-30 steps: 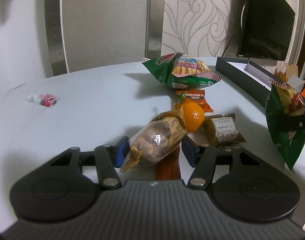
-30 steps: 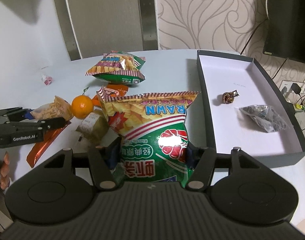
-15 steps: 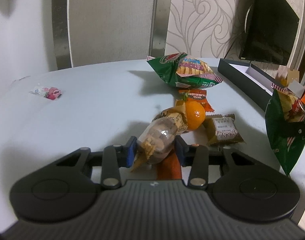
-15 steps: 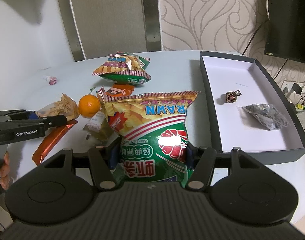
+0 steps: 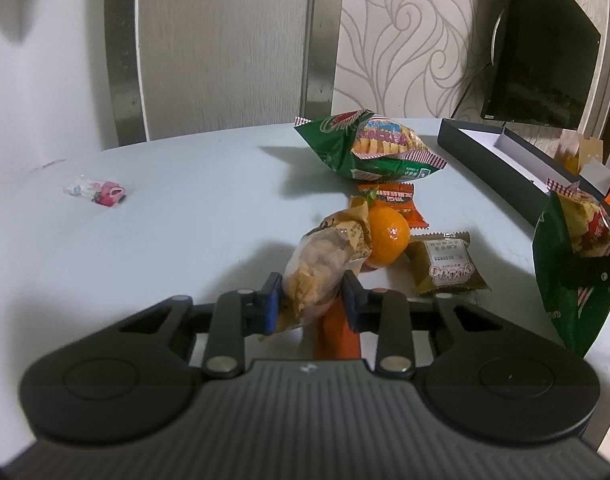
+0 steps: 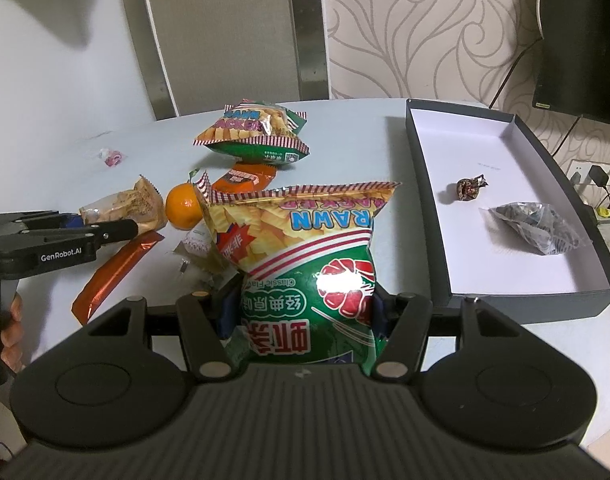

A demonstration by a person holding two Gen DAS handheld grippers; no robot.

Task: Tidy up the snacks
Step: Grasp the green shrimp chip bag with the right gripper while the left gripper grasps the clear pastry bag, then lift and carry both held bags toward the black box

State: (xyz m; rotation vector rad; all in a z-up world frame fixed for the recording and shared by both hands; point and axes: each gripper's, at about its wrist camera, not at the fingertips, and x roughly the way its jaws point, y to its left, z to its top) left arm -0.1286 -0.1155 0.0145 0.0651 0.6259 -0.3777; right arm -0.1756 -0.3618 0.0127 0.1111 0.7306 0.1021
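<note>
The white table [image 6: 345,140] fills the middle of both views, with a dark open box [image 6: 537,304] lined in white along the right of the right-wrist frame. At lower centre of that frame the right gripper [image 6: 301,312] is clamped on a large prawn cracker bag [image 6: 305,248], green below and yellow above with red and white stripes, its print upside down and its crimped top edge pointing away from the camera. A second prawn cracker bag [image 6: 253,132] of the same design lies flat at upper centre. Inside the box, at right of frame, sit a crumpled clear packet with dark contents [image 6: 537,228] and, above it, a small foil-wrapped sweet [image 6: 469,188]. In the left-wrist frame, lower centre, the left gripper [image 5: 312,300] has just been closing and its blue pads now press on a clear pastry packet [image 5: 325,264] with tan printed ends, tilted up toward the orange [image 5: 387,236] just behind it. An orange-red stick wrapper [image 5: 337,336] lies beneath the gripper. An olive-brown square packet [image 5: 445,268] lies right of the orange, an orange sachet [image 5: 397,200] beyond it. A small pink sweet [image 5: 105,194] lies apart at left of frame.
</note>
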